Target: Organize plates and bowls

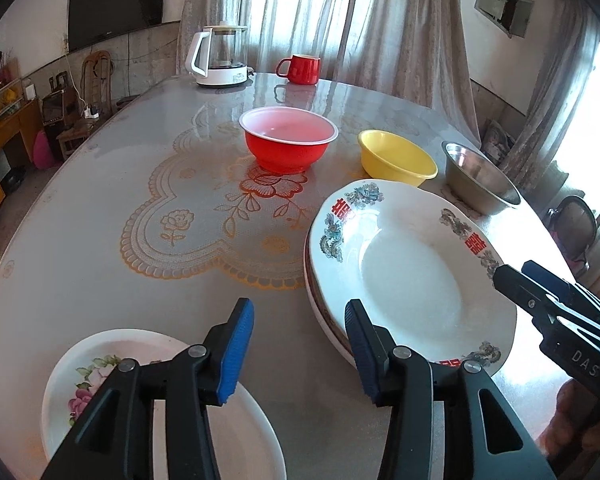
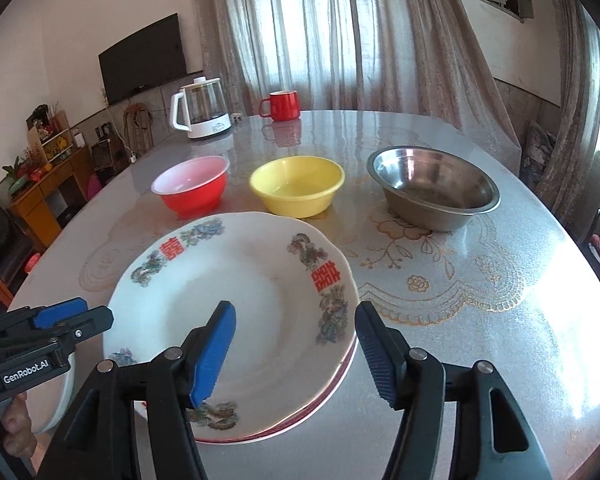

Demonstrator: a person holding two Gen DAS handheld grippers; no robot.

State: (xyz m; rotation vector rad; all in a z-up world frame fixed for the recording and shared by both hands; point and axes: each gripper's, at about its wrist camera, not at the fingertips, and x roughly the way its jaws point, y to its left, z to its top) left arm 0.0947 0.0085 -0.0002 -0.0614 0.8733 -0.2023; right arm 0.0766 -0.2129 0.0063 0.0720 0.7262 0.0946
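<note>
Both grippers hang with jaws apart, grasping nothing: the left gripper (image 1: pixel 300 350) just left of the plate stack (image 2: pixel 236 320), the right gripper (image 2: pixel 296 354) straddling its near right rim. The stack lies flat. Beyond it stand three upright bowls: red bowl (image 2: pixel 192 190), yellow bowl (image 2: pixel 298 186), steel bowl (image 2: pixel 434 188). One floral plate (image 1: pixel 100 364) lies left.

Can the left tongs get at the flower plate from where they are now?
Probably yes. The left tongs stand open and empty right over the flower plate, whose rim lies clear of the plate stack, and nothing rests on it. They would likely need to shift toward its edge.
</note>
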